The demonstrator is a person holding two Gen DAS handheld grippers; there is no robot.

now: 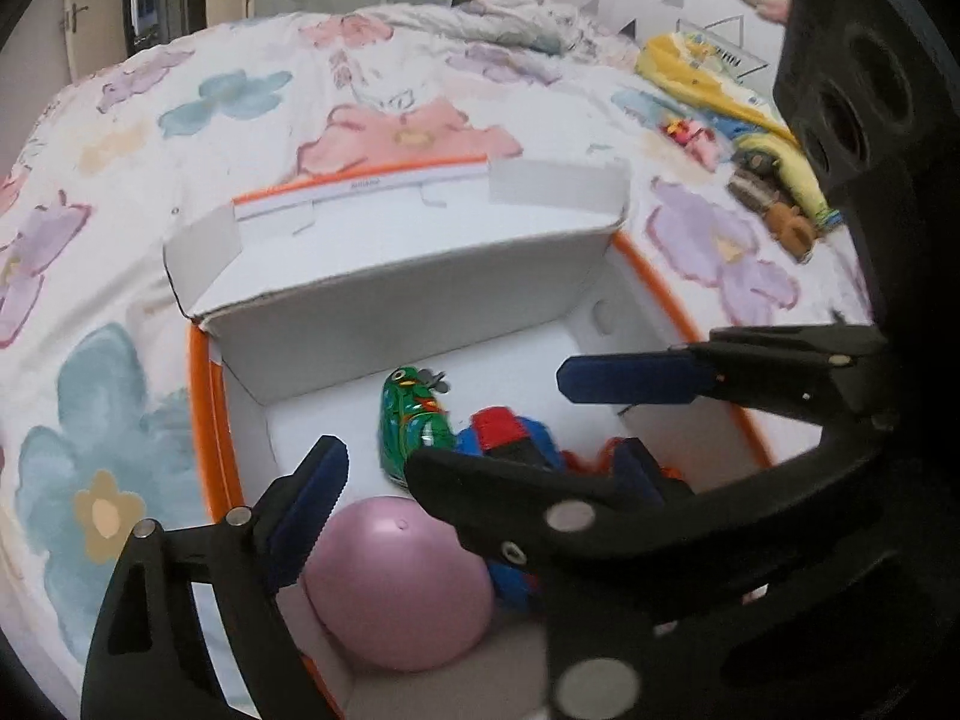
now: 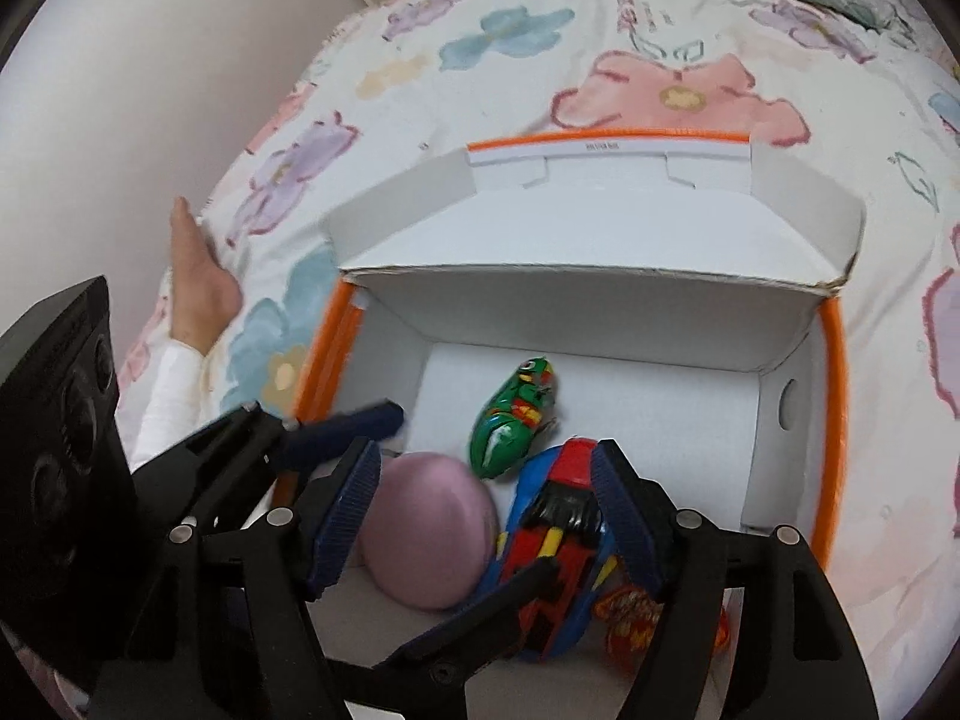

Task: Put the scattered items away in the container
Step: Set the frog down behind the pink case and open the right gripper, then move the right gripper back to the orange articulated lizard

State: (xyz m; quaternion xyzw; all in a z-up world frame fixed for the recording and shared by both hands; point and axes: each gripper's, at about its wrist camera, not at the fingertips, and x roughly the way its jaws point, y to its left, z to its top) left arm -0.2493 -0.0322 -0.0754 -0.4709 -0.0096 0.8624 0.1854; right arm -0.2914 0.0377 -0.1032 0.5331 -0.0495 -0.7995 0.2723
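Observation:
A white cardboard box with orange edging (image 1: 204, 414) (image 2: 834, 396) lies open on the flowered bed. Inside lie a green tin frog (image 1: 414, 420) (image 2: 510, 414), a pink ball (image 1: 396, 582) (image 2: 429, 534), a red and blue toy car (image 1: 510, 432) (image 2: 558, 540) and an orange wrapped item (image 2: 636, 618). My left gripper (image 1: 384, 474) is open above the ball. My right gripper (image 2: 486, 498) is open over the ball and car, holding nothing. It shows in the left wrist view (image 1: 594, 420), its fingers apart above the car.
The box's white lid (image 1: 396, 264) (image 2: 600, 228) stands open at the far side. Yellow cloth and small toys (image 1: 762, 180) lie on the bed at the far right. A bare foot (image 2: 201, 276) rests on the bed left of the box.

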